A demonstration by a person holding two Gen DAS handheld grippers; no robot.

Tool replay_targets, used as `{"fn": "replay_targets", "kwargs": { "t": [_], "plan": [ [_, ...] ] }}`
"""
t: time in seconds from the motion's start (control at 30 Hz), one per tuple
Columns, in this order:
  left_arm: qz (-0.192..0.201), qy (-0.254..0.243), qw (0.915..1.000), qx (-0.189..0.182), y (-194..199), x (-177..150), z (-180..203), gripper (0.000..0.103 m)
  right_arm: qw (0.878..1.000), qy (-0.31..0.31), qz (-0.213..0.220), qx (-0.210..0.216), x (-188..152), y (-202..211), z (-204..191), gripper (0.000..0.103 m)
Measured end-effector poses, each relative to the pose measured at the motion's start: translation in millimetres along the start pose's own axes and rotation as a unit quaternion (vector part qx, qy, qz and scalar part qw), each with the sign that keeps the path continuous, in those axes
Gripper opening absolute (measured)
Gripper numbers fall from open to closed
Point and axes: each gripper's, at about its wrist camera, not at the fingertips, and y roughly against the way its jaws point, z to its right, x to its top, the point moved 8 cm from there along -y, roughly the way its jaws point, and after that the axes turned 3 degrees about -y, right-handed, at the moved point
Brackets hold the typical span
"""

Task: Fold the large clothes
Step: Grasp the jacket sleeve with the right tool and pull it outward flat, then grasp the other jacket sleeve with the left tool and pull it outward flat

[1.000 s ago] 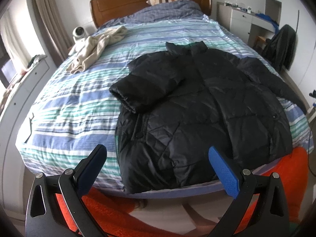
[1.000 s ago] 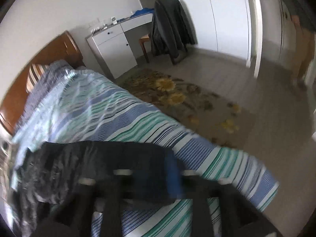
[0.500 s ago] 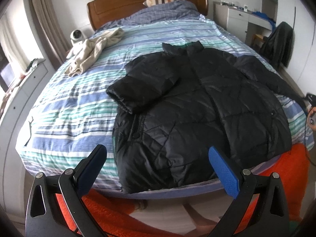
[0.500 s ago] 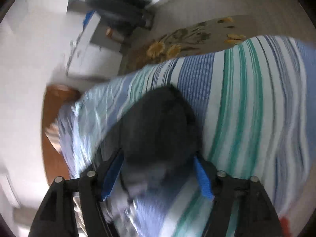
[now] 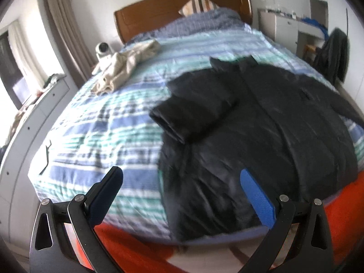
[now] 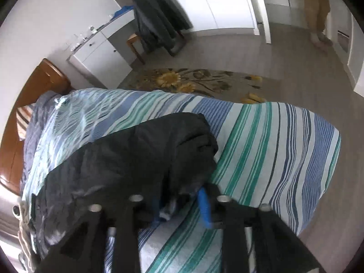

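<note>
On your far left a beige garment lies crumpled near the head of the bed, with a small white camera just beside it at the bed's edge. Your left tongs hang above the foot of the bed with their jaws wide apart, holding nothing, one dark pad over the striped cover and one blue pad over the hem of the black jacket. The jacket lies spread across the right half of the bed, its left sleeve folded in over the chest. Further right, your right tongs are clamped on the jacket's other sleeve at the cuff, the dark fabric bunched between the blue pads just above the striped cover.
</note>
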Motion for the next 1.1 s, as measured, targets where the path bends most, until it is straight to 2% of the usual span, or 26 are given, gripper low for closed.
{"fn": "replay_targets", "kwargs": {
  "t": [0.03,0.17,0.27,0.33,0.43,0.47,0.5,0.53,0.57,0.6,0.67,0.7,0.73,0.8,0.87,0.97,1.1],
  "plan": [
    [-0.001,0.016,0.9999,-0.006,-6.4,2.5,-10.4,0.103,1.0,-0.001,0.008,0.003,-0.4,7.1,2.0,0.065],
    [-0.014,0.08,0.9939,-0.074,-46.6,12.9,-36.0,0.103,0.997,0.063,0.041,0.018,-15.7,60.4,-11.0,0.066],
    [-0.029,0.107,0.988,-0.107,-102.1,26.3,-42.3,0.102,0.987,0.143,0.055,0.051,-51.9,104.6,-44.6,0.067],
    [-0.045,0.115,0.986,-0.112,-141.8,34.9,-39.8,0.103,0.975,0.196,0.049,0.093,-90.4,131.2,-74.8,0.067],
    [-0.084,0.133,0.9803,-0.119,-200.8,45.4,-33.7,0.102,0.96,0.242,0.031,0.138,-137.2,153.3,-107.9,0.067],
    [-0.093,0.139,0.9802,-0.106,-215.7,46.3,-34.5,0.089,0.953,0.257,0.018,0.161,-159.4,161.4,-124.7,0.067],
    [-0.093,0.144,0.9808,-0.093,-222.4,46.5,-35.6,0.045,0.948,0.265,0.01,0.176,-172.3,166.1,-134.5,0.067],
    [-0.093,0.153,0.9788,-0.1,-225.9,47.2,-36.0,0.029,0.941,0.274,-0.001,0.196,-188.3,173.7,-147.2,0.067],
    [-0.087,0.167,0.9771,-0.099,-222.0,49.2,-40.8,0.019,0.937,0.28,-0.005,0.207,-197.1,178.8,-153.4,0.067],
    [-0.076,0.172,0.9777,-0.094,-213.9,51.9,-45.6,0.014,0.929,0.294,-0.009,0.223,-211.0,188.8,-164.5,0.067],
    [-0.046,0.162,0.9831,-0.071,-187.5,59.6,-62.9,0.013,0.917,0.321,-0.003,0.237,-226.1,202.1,-175.7,0.067],
    [-0.03,0.16,0.985,-0.058,-171.7,63.0,-77.6,0.013,0.907,0.346,0.007,0.242,-235.1,213.4,-183.8,0.067],
    [-0.019,0.162,0.9854,-0.049,-155.6,65.0,-96.8,0.013,0.901,0.359,0.013,0.243,-237.4,217.6,-187.6,0.067],
    [-0.009,0.168,0.9854,-0.028,-132.4,64.4,-136.5,0.013,0.882,0.399,0.033,0.249,-249.5,233.2,-202.9,0.067],
    [-0.005,0.173,0.9848,0.006,-115.7,57.6,-180.6,0.013,0.871,0.418,0.039,0.254,-252.9,236.6,-209.4,0.067],
    [-0.015,0.179,0.9811,0.073,-104.0,33.8,-246.9,0.013,0.859,0.434,0.038,0.269,-263.4,243.3,-223.8,0.067],
    [-0.067,0.196,0.9688,0.136,-126.2,-10.2,-309.2,0.013,0.849,0.443,0.01,0.287,-289.3,240.0,-244.0,0.067]
  ]
}}
